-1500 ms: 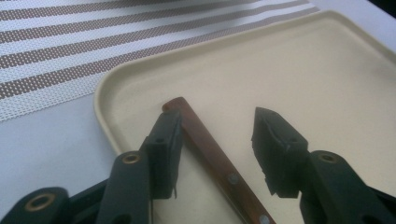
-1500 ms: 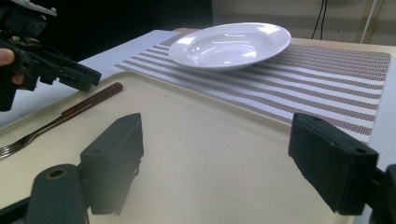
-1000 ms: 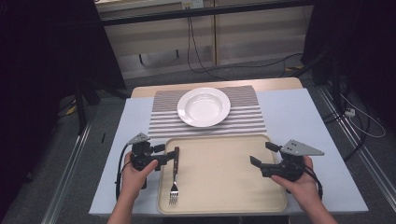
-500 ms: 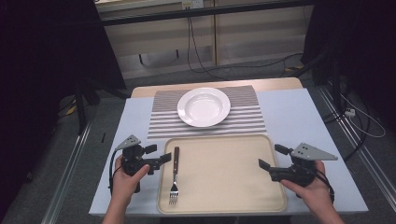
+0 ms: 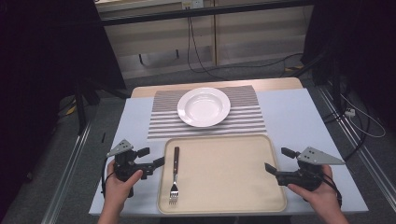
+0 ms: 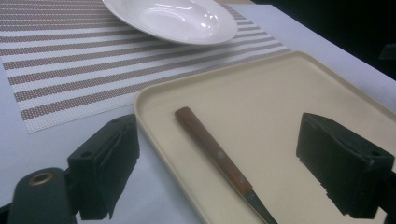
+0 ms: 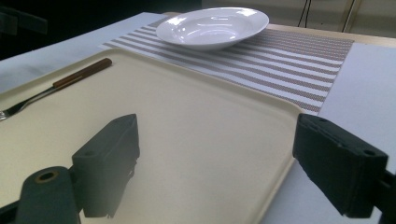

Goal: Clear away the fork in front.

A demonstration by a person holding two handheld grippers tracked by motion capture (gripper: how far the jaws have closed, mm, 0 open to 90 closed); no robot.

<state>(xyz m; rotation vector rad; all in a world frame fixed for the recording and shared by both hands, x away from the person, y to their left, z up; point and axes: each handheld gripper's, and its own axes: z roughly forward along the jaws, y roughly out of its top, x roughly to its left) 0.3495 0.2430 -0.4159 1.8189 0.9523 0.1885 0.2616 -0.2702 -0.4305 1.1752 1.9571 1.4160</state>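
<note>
The fork (image 5: 174,175) lies on the tray (image 5: 224,205) just beside the left tool (image 5: 152,157), both tools released.

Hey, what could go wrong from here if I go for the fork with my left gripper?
The fork lies flat near the left rim of the tray, so the open left gripper may catch the rim or shove the tray before closing. The thin wooden handle could slip out of the jaws. Farther back, the plate sits on the striped mat, where a sliding tray might nudge it.
</note>
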